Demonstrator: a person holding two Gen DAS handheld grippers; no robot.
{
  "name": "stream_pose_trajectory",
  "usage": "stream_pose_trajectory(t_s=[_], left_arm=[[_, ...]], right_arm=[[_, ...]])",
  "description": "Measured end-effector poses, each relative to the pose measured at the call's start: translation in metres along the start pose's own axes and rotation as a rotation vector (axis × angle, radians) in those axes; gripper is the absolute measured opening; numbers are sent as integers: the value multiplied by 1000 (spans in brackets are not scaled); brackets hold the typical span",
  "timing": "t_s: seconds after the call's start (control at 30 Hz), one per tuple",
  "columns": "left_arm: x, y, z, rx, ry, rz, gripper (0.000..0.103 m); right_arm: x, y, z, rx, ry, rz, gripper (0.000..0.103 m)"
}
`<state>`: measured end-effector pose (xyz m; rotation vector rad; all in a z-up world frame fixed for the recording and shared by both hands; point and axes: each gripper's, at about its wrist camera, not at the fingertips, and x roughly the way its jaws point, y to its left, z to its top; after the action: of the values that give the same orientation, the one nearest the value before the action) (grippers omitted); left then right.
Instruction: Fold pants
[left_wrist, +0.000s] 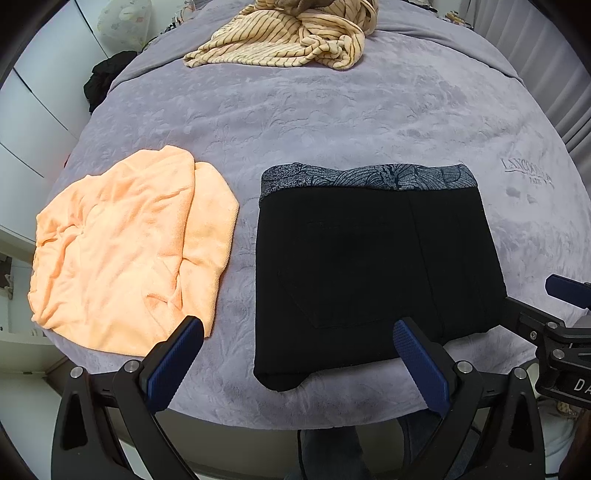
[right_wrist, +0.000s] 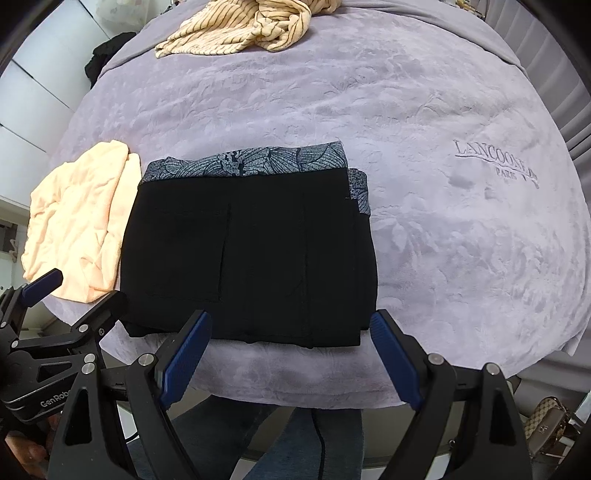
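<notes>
Now | black pants (left_wrist: 369, 258) folded into a rectangle, patterned waistband at far edge, lying near the front of the grey bed (left_wrist: 332, 110) | peach cloth (left_wrist: 129, 251) just left | left tongs (left_wrist: 299, 332) wide, empty | right tongs (right_wrist: 291, 325) wide, empty, above the pants' near edge

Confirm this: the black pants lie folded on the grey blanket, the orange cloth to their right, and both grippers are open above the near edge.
One thing is wrong: the orange cloth lies left of the pants, not right, as the left wrist view shows. The rest holds: the pants are folded on the blanket, with the left gripper and right gripper open.
</notes>
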<state>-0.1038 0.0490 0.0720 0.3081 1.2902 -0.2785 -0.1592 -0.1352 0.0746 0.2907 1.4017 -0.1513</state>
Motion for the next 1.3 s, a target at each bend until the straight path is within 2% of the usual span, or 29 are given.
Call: stream_pose_trajectory(t_s=[0.93,1.3], left_arm=[[1,4,1,10,6,10,103],[3,9,2,3,12,-8,103]], right_arm=[[2,10,4,-22,6,-13,90],[6,11,4,-29,16,-13,90]])
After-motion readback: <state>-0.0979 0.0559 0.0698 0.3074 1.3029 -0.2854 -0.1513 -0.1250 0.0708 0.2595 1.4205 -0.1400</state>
